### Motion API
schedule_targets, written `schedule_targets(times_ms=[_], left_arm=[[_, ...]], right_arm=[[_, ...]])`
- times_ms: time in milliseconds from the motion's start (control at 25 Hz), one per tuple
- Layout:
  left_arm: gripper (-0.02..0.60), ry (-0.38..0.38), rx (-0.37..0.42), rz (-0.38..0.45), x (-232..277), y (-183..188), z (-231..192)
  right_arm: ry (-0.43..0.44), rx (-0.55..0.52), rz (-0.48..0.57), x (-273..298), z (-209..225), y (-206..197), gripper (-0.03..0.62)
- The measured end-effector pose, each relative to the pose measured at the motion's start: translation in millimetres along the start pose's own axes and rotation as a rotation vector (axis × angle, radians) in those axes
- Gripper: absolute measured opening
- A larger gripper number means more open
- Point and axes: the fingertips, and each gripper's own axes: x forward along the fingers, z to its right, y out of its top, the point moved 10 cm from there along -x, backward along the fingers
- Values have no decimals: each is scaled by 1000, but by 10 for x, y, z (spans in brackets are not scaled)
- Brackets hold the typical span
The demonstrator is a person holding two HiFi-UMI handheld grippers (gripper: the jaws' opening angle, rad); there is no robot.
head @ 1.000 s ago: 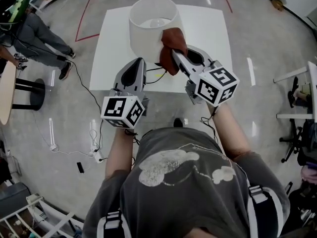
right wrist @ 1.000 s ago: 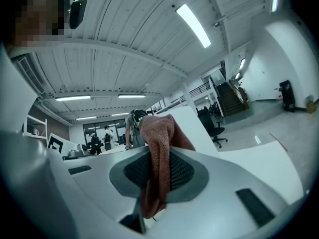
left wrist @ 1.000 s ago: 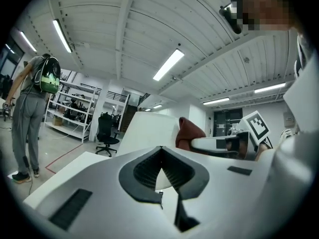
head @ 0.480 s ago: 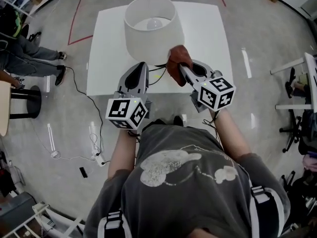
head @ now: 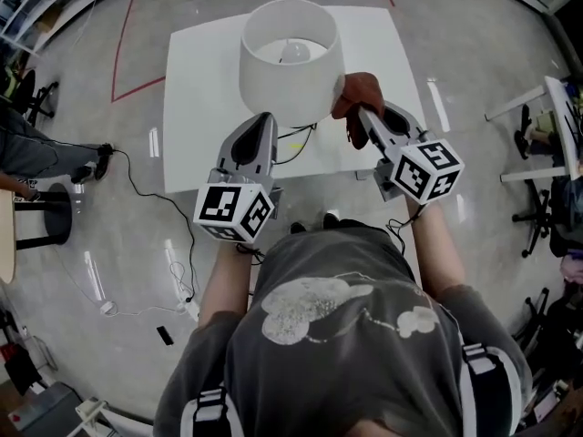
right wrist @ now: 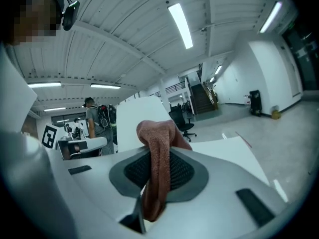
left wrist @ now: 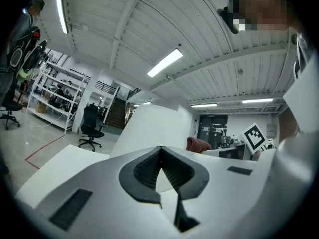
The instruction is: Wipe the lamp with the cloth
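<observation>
A lamp with a white drum shade (head: pixel 291 62) stands on the white table (head: pixel 196 107); its bulb shows inside from above. My right gripper (head: pixel 358 109) is shut on a rust-brown cloth (head: pixel 358 98), held at the shade's right side; whether the cloth touches the shade I cannot tell. In the right gripper view the cloth (right wrist: pixel 158 158) hangs pinched between the jaws, with the shade (right wrist: pixel 137 121) just behind. My left gripper (head: pixel 264 121) is shut on nothing, near the shade's lower front. In the left gripper view the shade (left wrist: pixel 149 128) fills the middle, the cloth (left wrist: pixel 198 144) to its right.
The lamp's black cord (head: pixel 296 144) runs across the table's near edge. A cable and power strip (head: pixel 187 303) lie on the floor at the left. A person (head: pixel 36 153) stands far left; a desk and chair (head: pixel 547 126) are at the right.
The right gripper has carried the cloth from the shade's front round to its right side. The head view has shifted; the left gripper stays near the shade's front.
</observation>
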Motion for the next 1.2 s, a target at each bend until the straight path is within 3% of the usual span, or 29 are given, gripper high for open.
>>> schedule_targets(times_ms=[360,560,880,1200], left_arm=[[7,-11,14,28,73,93,134],[8,69,10,26,106,-16,278],[7,268,14,63,160,-80,435],[7,406,2,52,258,-231,595]], right_arm=[[57,-69,164,-24,45,668,58],[153,-135,138,170,189,796,58],[324,-50,21,398,563,475,58],[437,-36,-109,619,841,205,58]])
